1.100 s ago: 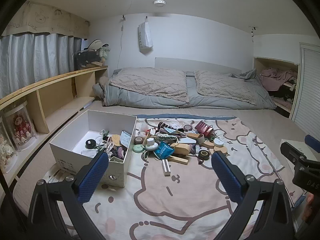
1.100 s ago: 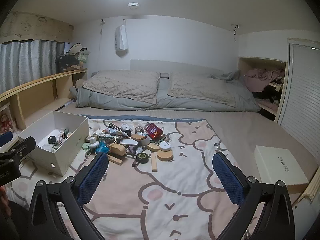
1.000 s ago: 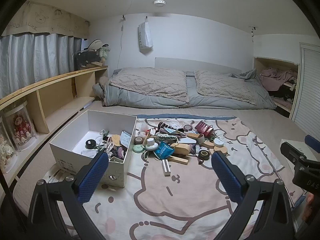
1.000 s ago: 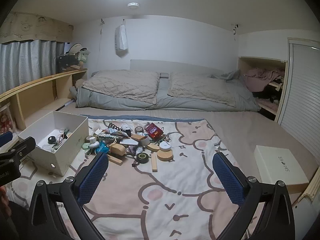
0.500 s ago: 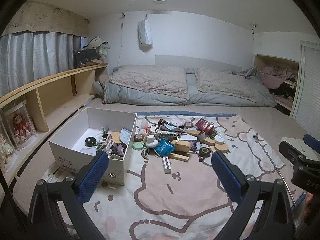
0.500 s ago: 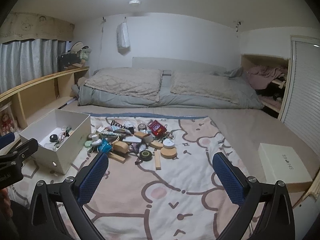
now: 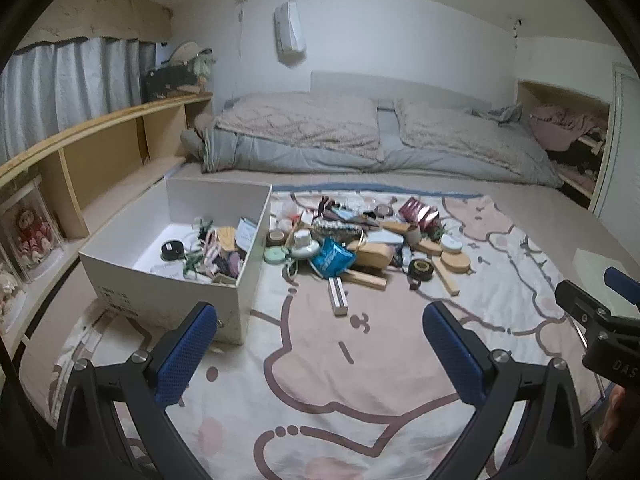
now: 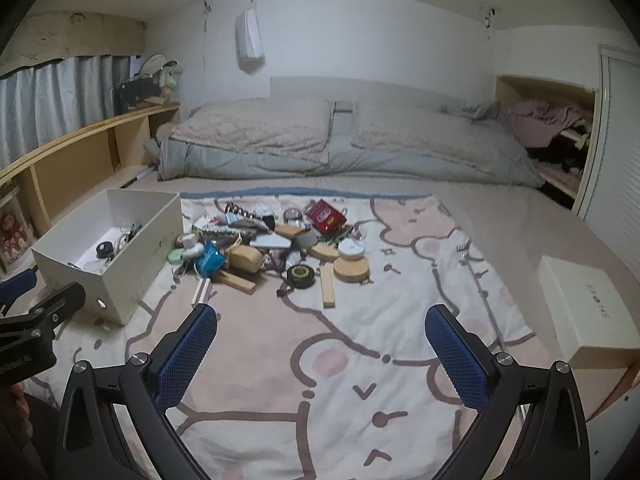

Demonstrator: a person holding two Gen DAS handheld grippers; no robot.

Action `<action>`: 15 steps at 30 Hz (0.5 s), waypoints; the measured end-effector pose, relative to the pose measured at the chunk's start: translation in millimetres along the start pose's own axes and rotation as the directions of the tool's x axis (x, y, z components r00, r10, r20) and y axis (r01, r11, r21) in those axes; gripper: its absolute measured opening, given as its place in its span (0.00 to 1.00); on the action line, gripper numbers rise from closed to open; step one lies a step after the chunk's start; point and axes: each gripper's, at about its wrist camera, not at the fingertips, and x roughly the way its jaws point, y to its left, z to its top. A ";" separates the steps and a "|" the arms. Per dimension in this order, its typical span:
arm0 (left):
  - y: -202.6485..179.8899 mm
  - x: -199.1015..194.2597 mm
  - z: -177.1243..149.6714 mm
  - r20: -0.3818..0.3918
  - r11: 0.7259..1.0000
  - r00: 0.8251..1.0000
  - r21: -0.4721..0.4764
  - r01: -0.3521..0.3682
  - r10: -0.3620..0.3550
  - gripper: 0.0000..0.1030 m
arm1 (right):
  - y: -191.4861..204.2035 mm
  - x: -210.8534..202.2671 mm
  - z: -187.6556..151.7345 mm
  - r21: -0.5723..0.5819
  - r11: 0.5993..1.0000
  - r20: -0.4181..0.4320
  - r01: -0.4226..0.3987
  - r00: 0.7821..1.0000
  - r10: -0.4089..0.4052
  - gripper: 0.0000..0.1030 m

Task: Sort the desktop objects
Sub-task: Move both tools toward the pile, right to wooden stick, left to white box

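Hovering wide open and empty above the printed blanket: left hand-held gripper and right hand-held gripper, both short of the clutter pile heaped mid-blanket. Sitting just left of that pile, the open white box, already holding a few small items, probably kept near for short transfers. Lying nearest the fingers, a wooden block and a tape roll, likely easy first picks. Resting well apart at right, a closed white box.
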 end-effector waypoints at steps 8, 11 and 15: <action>-4.6 37.8 -5.6 -0.087 1.000 0.996 -0.001 -0.002 0.002 1.00 | -3.3 35.4 -7.8 0.016 1.000 -0.090 -0.012 0.996 0.013 1.00; -6.0 49.8 -8.0 -0.113 1.000 0.994 -0.003 -0.003 0.003 1.00 | -5.3 49.8 -11.0 0.024 1.000 -0.129 -0.015 0.992 0.017 1.00; -8.7 67.7 -10.1 -0.150 1.000 0.989 -0.011 0.001 -0.002 1.00 | -7.5 67.3 -14.1 0.027 0.999 -0.184 -0.027 0.982 0.031 1.00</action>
